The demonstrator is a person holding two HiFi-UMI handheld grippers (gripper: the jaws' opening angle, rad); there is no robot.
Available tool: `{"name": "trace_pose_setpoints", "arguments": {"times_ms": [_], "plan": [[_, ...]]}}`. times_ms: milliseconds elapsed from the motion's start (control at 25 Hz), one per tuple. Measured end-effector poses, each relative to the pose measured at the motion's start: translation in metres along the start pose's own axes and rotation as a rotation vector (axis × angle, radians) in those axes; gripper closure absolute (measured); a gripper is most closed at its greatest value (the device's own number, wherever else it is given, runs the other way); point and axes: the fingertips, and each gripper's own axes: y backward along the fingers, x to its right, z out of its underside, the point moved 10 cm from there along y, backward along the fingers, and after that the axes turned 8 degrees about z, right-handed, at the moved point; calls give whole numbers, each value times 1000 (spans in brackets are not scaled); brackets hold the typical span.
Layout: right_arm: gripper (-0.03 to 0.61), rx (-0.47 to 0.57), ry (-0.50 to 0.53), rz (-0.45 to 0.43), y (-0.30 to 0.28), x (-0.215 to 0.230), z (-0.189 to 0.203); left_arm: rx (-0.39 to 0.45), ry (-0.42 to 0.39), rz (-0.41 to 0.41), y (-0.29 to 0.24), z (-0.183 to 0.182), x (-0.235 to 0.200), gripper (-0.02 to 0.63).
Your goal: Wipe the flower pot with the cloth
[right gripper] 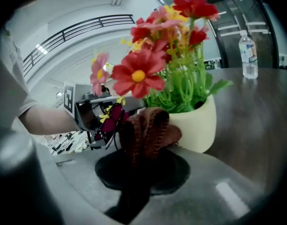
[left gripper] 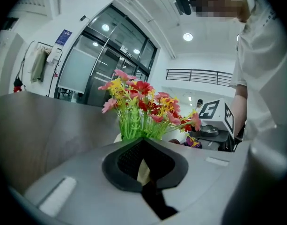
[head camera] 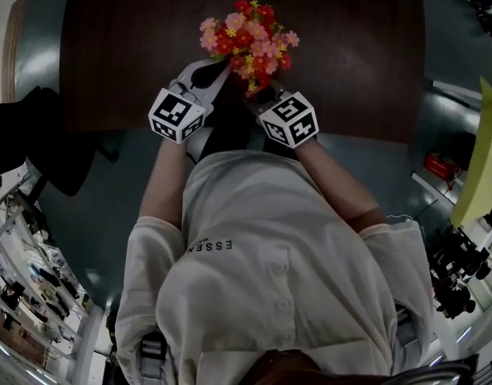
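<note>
A cream flower pot (right gripper: 198,123) full of red, pink and yellow artificial flowers (head camera: 247,38) stands at the near edge of the dark table. My left gripper (head camera: 207,77) comes at it from the left; its jaws are shut, with a cream sliver of the pot's rim (left gripper: 143,171) pinched between the pads. My right gripper (head camera: 262,96) is shut on a bunched brown cloth (right gripper: 148,134), which lies against the pot's side just below the rim. The pot itself is hidden under the blooms in the head view.
The dark wooden table (head camera: 117,46) stretches away behind the pot. A clear water bottle (right gripper: 247,55) stands farther back on it. A black chair (head camera: 37,147) is at the table's left corner. The person's torso is close behind both grippers.
</note>
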Motion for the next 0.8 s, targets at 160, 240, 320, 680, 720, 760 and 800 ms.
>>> {"name": "trace_pose_setpoints", "arguments": {"times_ms": [160,240,320,680,720,760,800], "plan": [[529,-37,-60,15,14,17,5,-14,-35,-32,2,1,2,600],[529,-50,-103,26,21,28,6,-10,-39,-49,0,1,4,598],[529,-53,-142,44,27,37,7,-7,-44,-61,0,2,5,600],[529,-47,-210,174,53,79,6,7,-28,-77,-1,2,8,600],[529,-48,-203,185,54,82,4,10,-20,-91,-2,2,9,600],[529,-45,-192,196,55,84,0,10,-14,-109,-2,2,10,600],[529,-36,-178,209,55,87,-4,6,-12,-129,-2,2,12,600]]}}
